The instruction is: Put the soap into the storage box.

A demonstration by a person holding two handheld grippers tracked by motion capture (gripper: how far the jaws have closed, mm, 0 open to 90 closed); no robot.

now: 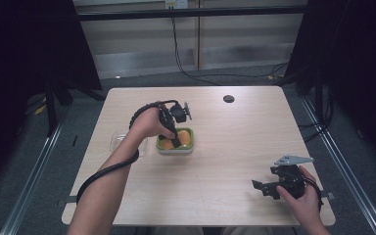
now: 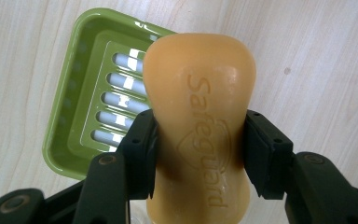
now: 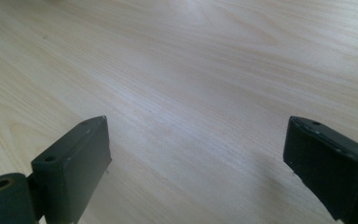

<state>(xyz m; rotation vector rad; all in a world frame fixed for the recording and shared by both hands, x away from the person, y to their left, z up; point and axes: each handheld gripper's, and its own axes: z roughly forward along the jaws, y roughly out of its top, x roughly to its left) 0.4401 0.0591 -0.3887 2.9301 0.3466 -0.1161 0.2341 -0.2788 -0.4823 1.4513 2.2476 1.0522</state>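
The soap is clamped in the left hand-held gripper, held just above the green dish on the bench. The right hand-held gripper is held wide apart over bare wood, well apart from the dish.

One word could be read: "Safeguard", pressed into the face of the orange soap bar at the centre of the left gripper view, running lengthwise down the bar, with a shield-shaped emblem outlined around its middle letters.
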